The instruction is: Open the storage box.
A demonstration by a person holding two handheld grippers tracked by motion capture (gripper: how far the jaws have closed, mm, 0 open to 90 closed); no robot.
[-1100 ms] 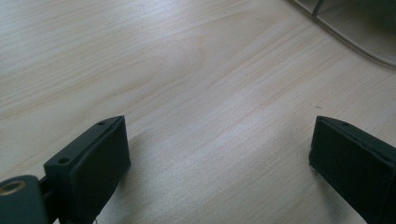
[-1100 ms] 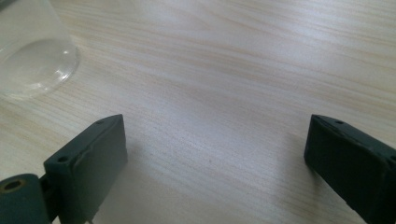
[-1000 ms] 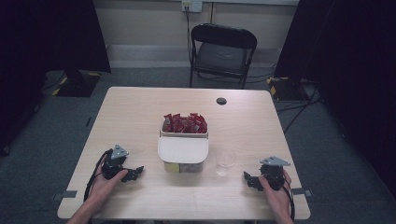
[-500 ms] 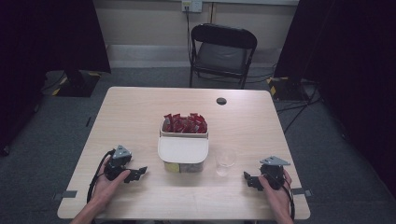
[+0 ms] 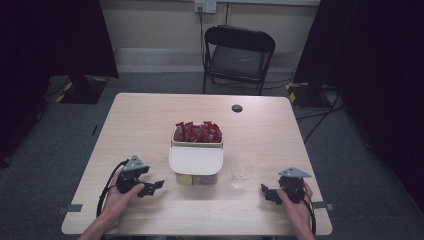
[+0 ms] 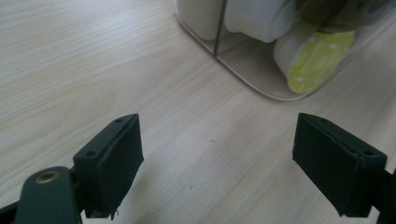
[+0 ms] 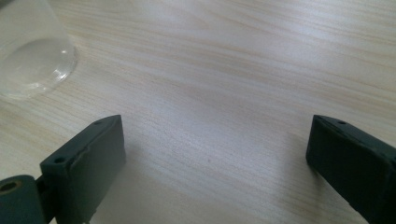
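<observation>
Pointing at the box (image 5: 195,162), the left gripper (image 5: 155,186) has its jaws apart and holds nothing. Right gripper (image 5: 265,192) is also open and empty, near the cup (image 5: 241,173).

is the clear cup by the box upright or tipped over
Upright: the clear cup stands on its base on the table, open rim up, right of the box.

L gripper (image 5: 156,186): bare tabletop (image 6: 93,56) btwn jaws; organizer box (image 6: 261,79) blocks just ahead. R gripper (image 5: 266,192): wood clear ahead, clear cup (image 7: 32,51) near, ahead-left.
</observation>
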